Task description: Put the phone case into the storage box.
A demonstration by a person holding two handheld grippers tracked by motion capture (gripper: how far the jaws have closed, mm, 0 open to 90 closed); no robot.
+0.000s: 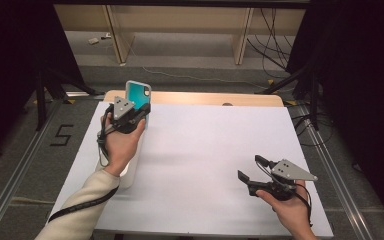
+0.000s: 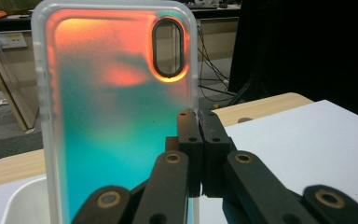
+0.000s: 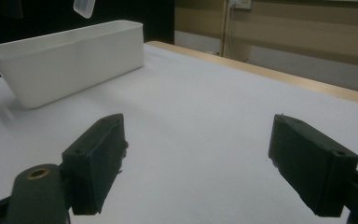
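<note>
A person stands at a white table [image 1: 205, 165] holding a two-jaw claw in each hand. The left gripper [image 1: 139, 111] is raised at the far left side of the table, its jaws clamped together on the lower right edge of a phone case [image 2: 116, 107]. The case rises upright just above and ahead of that claw, translucent, shading from orange at the top to teal below, with an oval camera cutout near its top. A long white bin [image 3: 70, 58] sits directly beneath that claw. The right gripper [image 1: 249, 173] rests low near the table's right front, well apart from the bin, its jaws spread wide and holding nothing.
</note>
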